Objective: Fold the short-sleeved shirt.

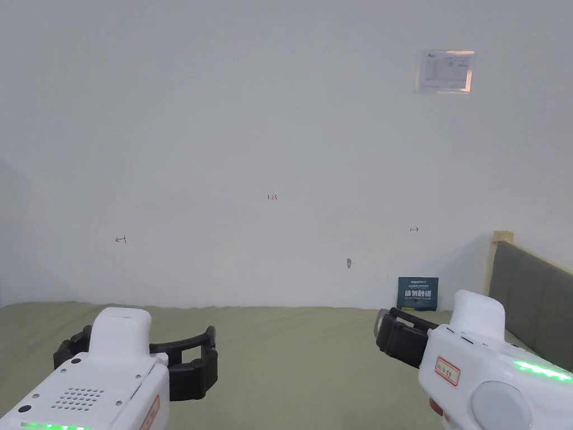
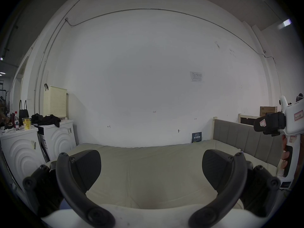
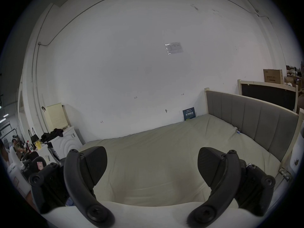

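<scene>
My left gripper (image 1: 148, 334) hangs open over the near left of a bed with a pale green sheet (image 1: 291, 347). In the left gripper view its black jaws (image 2: 151, 164) stand wide apart with only bare sheet (image 2: 148, 192) between them. My right gripper (image 1: 391, 331) is held at about the same height over the near right of the bed, pointing left. In the right gripper view its jaws (image 3: 152, 160) are spread, with nothing between them. A hand holds the right gripper (image 2: 264, 126) at the right edge of the left gripper view.
A grey padded headboard (image 1: 531, 302) bounds the bed on the right, and a white wall (image 1: 268, 168) runs behind it. A blue sign (image 1: 417, 294) leans in the far corner. Left of the bed stand two washing machines (image 2: 57, 141) with dark clothes (image 2: 46, 119) heaped on one.
</scene>
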### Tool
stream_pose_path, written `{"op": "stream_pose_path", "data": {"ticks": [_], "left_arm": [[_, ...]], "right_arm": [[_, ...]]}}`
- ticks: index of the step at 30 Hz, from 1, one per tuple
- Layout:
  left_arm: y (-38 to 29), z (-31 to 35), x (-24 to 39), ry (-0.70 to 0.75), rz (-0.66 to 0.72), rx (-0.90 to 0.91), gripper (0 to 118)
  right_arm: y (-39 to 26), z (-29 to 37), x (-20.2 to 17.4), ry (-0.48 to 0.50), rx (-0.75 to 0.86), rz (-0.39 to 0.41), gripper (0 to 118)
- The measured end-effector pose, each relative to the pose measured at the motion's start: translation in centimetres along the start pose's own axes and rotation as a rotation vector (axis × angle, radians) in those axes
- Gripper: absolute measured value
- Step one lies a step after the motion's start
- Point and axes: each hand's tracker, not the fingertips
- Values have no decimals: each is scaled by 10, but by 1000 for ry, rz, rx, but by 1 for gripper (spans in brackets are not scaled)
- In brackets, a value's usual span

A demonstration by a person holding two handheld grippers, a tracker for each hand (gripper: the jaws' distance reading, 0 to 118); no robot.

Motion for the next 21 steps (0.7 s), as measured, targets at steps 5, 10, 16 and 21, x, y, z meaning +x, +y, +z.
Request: {"op": "stream_pose_path", "data": {"ticks": [5,10,16,21], "left_arm": [[2,0,0,2,1,2,118],[3,-1,2,-1,-2,1,118],[3,-1,5,-5,-4,1,118],[3,-2,5,-4,-4,4,118]], "right_arm": [[7,8,-1,8,17,-15,112],[7,11,-1,27,37,-13,112],[1,5,3,32,62,-8,112],[2,9,4,57,57,-7,112]]}}
